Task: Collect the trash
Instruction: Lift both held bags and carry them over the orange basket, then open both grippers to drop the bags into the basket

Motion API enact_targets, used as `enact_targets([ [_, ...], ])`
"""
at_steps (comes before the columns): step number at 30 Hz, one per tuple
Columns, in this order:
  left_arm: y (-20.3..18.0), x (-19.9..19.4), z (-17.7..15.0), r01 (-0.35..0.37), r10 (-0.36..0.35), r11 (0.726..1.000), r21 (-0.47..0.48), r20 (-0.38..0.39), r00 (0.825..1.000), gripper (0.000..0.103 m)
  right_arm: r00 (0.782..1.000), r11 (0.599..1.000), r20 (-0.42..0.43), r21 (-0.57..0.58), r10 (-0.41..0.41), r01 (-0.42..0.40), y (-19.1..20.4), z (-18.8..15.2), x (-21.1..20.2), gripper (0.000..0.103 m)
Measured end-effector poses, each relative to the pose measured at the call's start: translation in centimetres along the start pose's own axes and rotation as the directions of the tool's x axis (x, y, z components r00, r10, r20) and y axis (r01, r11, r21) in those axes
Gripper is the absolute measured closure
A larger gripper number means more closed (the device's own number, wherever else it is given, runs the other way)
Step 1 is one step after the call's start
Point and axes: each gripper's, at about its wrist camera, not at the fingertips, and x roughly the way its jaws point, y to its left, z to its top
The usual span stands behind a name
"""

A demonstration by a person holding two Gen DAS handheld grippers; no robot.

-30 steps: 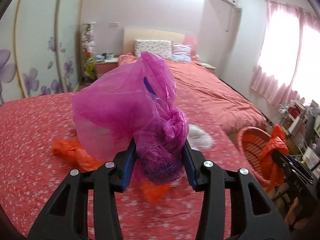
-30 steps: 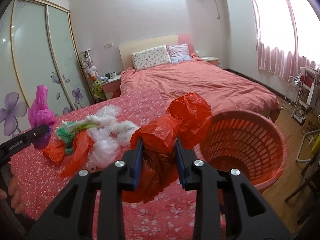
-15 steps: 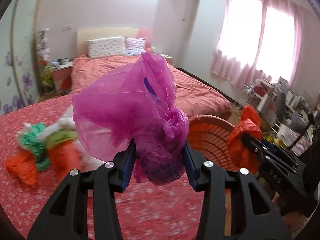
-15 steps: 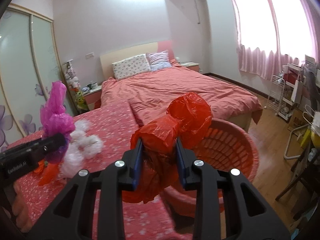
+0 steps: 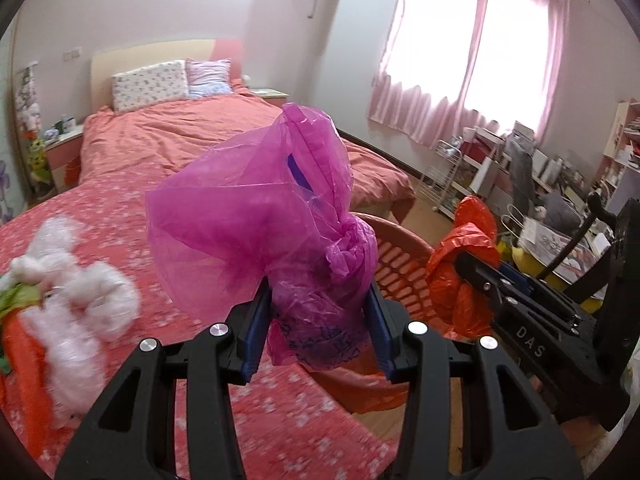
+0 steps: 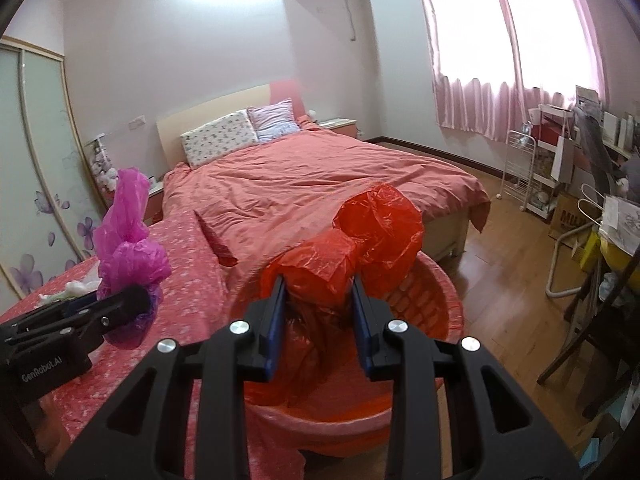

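Pink curtains (image 6: pixel 516 52) glow over a bright window on the right wall of a bedroom, where a large bed with a salmon-red quilt (image 6: pixel 320 184) and two patterned pillows (image 6: pixel 240 132) stands against the far wall. Nearer the cameras lies a lower surface under a red cloth printed with small white flowers (image 5: pixel 248 408).

The left gripper (image 5: pixel 318 320) has its jaws pressed on the knotted neck of a crumpled translucent magenta plastic bag (image 5: pixel 256 216), which billows up above the blue pads. In the right wrist view this bag is above the flowered cloth, to the left of the basket.

The right gripper (image 6: pixel 320 312) has its jaws set narrow and clamped on a crumpled red-orange plastic bag (image 6: pixel 360 248), whose puffed top rises past the fingertips. That bag is directly above the opening of a round red plastic laundry basket with a slotted wall (image 6: pixel 436 308), which stands on the wooden floor (image 6: pixel 500 248) just beside the flowered cloth's edge.

More trash lies on the flowered cloth at the left of the left wrist view: a fluffy heap of white plastic film (image 5: pixel 76 300), an orange plastic bag (image 5: pixel 24 356) and a scrap of green plastic (image 5: pixel 16 298), all bunched together and touching.

Cluttered shelves and a white wire rack (image 6: pixel 520 172) line the right wall.
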Motion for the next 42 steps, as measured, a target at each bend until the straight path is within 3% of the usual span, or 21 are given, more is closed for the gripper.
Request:
enact_targets([
  [18,-1.5,3.9,0.1,0.059,-0.056,0.998,0.035,-0.073,0.996,0.058,1.000,0.999,-0.012,0.048,-0.014,0.015,-2.5,0.2,3.2,0.072],
  [23,-1.7,4.7,0.2,0.054,-0.050,0.998,0.040,-0.084,0.995,0.054,1.000,0.998,-0.004,0.063,-0.010,0.010,-2.7,0.6,3.5,0.069],
  [25,-1.9,5.1,0.2,0.043,-0.039,0.998,0.042,-0.088,0.995,0.047,1.000,0.997,0.000,0.076,-0.010,0.010,-3.0,0.6,3.6,0.069],
  [31,-1.3,5.7,-0.2,0.017,-0.015,1.000,0.020,-0.106,0.994,0.035,1.000,0.994,-0.004,0.109,-0.014,0.014,-4.0,0.7,4.1,0.061],
  [38,-0.1,4.8,-0.7,-0.031,0.030,0.999,-0.010,-0.104,0.994,0.033,0.999,0.997,0.009,0.073,-0.032,0.031,-3.0,0.6,3.6,0.037],
  [42,0.9,2.8,-0.9,-0.067,0.066,0.998,-0.014,-0.078,0.995,0.032,0.999,0.999,0.019,0.022,-0.044,0.043,-1.7,0.7,2.8,0.032],
])
